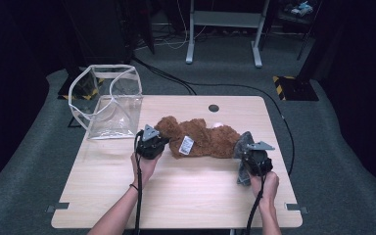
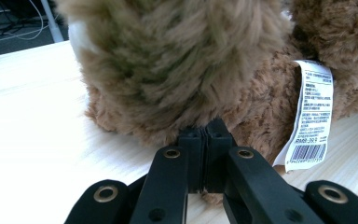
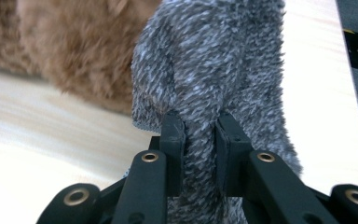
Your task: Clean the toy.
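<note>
A brown teddy bear (image 1: 203, 139) lies on its side across the wooden table (image 1: 176, 196), a white label (image 1: 186, 145) hanging from it. My left gripper (image 1: 162, 142) is at the bear's left end. In the left gripper view its jaws (image 2: 205, 133) are shut, pinching the bear's fur (image 2: 182, 65) beside the label (image 2: 310, 116). At the bear's right end, my right gripper (image 1: 248, 148) is shut on a grey fuzzy cloth (image 1: 242, 142). The right gripper view shows that cloth (image 3: 214, 60) squeezed between the pads (image 3: 199, 126), with brown fur (image 3: 74, 46) behind.
A clear plastic bag (image 1: 110, 100) with white trim stands open at the table's far left corner. A round cable hole (image 1: 214, 107) sits near the far edge. Beyond the table are a desk frame (image 1: 223, 19) and cables on grey carpet.
</note>
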`<action>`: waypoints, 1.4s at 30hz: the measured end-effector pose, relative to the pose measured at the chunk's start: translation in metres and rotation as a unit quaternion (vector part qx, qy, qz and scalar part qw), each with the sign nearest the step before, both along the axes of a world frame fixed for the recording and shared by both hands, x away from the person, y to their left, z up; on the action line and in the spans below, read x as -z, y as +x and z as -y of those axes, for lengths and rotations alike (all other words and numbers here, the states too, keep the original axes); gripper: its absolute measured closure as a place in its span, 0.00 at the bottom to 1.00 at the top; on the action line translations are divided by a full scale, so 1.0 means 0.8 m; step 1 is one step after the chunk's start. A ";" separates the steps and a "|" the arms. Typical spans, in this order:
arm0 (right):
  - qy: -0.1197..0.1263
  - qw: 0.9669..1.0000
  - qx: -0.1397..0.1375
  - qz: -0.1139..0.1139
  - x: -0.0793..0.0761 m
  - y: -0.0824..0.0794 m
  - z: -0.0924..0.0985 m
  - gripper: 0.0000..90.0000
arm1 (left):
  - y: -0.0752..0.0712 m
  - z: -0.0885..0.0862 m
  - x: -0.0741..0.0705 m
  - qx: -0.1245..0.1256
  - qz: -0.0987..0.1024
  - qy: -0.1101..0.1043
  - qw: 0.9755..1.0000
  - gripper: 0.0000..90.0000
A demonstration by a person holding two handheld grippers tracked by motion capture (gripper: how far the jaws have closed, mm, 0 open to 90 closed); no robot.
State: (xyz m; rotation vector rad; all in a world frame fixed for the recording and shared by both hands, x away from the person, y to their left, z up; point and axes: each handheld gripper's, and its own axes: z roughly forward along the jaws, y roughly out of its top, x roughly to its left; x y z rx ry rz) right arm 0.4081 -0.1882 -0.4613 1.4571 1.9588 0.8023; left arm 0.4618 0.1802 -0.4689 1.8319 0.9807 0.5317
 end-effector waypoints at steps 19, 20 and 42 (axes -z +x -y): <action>0.019 0.999 0.006 -0.048 0.021 0.064 -0.014 0.84 | 0.002 0.002 0.003 0.001 -0.002 0.000 1.000 0.99; 0.023 0.998 0.004 -0.055 0.023 0.065 -0.013 0.84 | 0.002 0.002 0.003 0.001 -0.002 -0.001 1.000 0.99; 0.030 0.997 0.011 -0.067 0.007 0.094 0.000 0.84 | 0.000 0.000 0.002 0.001 0.001 -0.002 1.000 0.99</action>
